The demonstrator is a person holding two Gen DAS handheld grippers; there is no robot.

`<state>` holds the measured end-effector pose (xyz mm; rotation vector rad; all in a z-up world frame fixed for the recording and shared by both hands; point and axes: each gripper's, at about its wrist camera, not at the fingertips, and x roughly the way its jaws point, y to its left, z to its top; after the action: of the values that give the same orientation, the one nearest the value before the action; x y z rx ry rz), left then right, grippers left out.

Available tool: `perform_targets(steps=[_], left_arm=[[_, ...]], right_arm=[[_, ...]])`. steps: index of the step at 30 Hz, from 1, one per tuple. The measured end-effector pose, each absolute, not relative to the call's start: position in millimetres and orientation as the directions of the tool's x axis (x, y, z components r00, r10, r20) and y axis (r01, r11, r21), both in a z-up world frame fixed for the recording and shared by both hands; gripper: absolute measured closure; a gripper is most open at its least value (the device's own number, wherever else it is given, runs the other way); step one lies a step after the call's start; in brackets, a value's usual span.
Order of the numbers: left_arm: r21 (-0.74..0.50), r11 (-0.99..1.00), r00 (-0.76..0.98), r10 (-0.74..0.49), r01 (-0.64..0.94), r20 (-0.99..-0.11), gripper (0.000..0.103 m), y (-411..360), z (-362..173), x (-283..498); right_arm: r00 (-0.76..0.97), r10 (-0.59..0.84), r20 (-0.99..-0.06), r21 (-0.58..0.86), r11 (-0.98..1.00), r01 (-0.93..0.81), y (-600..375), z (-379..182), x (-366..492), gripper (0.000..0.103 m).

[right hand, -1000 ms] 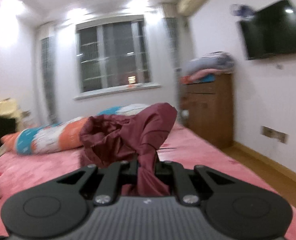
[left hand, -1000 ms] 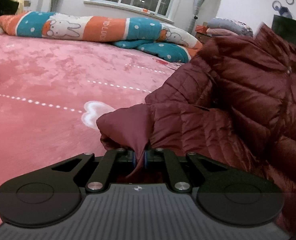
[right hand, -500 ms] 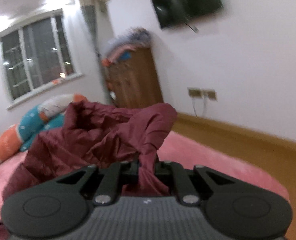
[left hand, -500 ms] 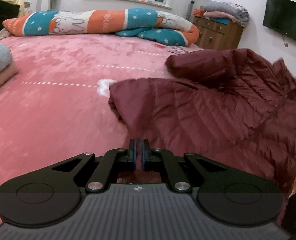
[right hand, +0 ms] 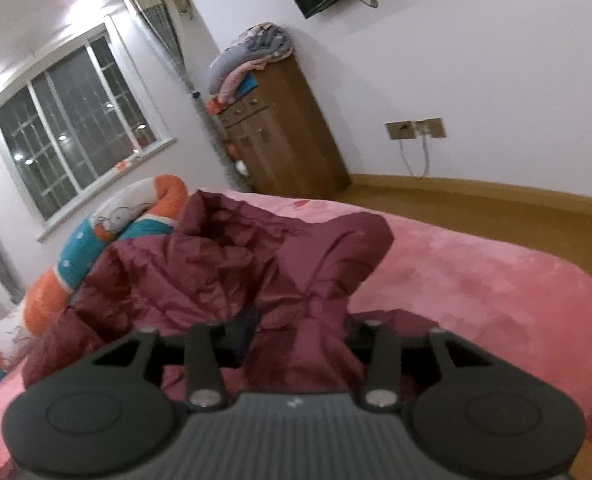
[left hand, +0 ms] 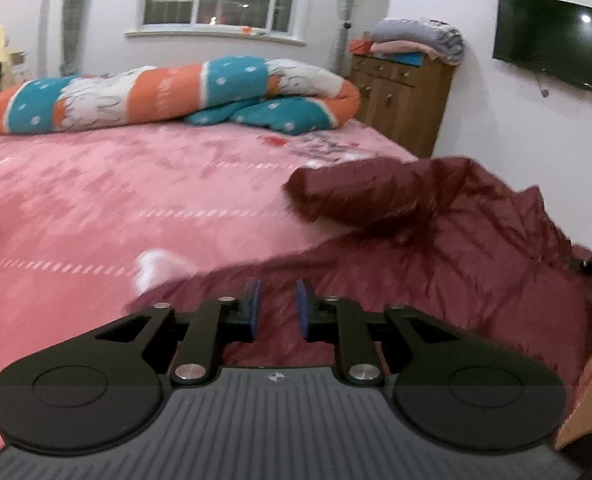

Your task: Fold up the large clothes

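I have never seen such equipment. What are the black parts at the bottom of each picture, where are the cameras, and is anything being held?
A person holds one two-finger gripper in each hand; a camera on each looks forward along the fingers. The left gripper is opening, nothing pinched between its blue pads. The right gripper is also opening, with cloth of the dark red padded jacket between its fingers. The jacket lies on a pink bed, with a rolled quilt behind.

Both views are lit dimly from ceiling lamps (right hand: 84,4), glare blooming above; motion blur softens everything ahead, and edges are bowed by fisheye distortion.
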<state>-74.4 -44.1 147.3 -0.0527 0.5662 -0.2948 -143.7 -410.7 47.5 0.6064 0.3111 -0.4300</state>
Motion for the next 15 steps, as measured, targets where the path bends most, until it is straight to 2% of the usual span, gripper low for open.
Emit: perform_targets(steps=[1, 3, 5, 9, 15], left_arm=[[-0.137, 0.952, 0.802, -0.305, 0.275, -0.514, 0.069, -50, 146, -65], [-0.164, 0.940, 0.796, -0.341, 0.300, -0.500, 0.048, -61, 141, -37], [-0.178, 0.933, 0.802, -0.359, 0.311, -0.478, 0.044, -71, 137, -19], [-0.195, 0.919, 0.805, -0.395, 0.344, -0.443, 0.024, -89, 122, 31], [-0.236, 0.898, 0.774, -0.439, 0.370, -0.456, 0.014, -111, 98, 85]], right_arm=[[0.870, -0.287, -0.400, 0.481, 0.743, 0.466, -410, 47, -144, 0.046], [0.881, -0.261, -0.395, 0.489, 0.752, 0.442, -410, 45, -143, 0.033], [0.881, -0.252, -0.399, 0.477, 0.764, 0.435, -408, 43, -140, 0.028], [0.884, -0.231, -0.407, 0.459, 0.785, 0.416, -405, 40, -134, 0.020], [0.882, -0.210, -0.422, 0.442, 0.802, 0.402, -405, 36, -126, 0.018]])
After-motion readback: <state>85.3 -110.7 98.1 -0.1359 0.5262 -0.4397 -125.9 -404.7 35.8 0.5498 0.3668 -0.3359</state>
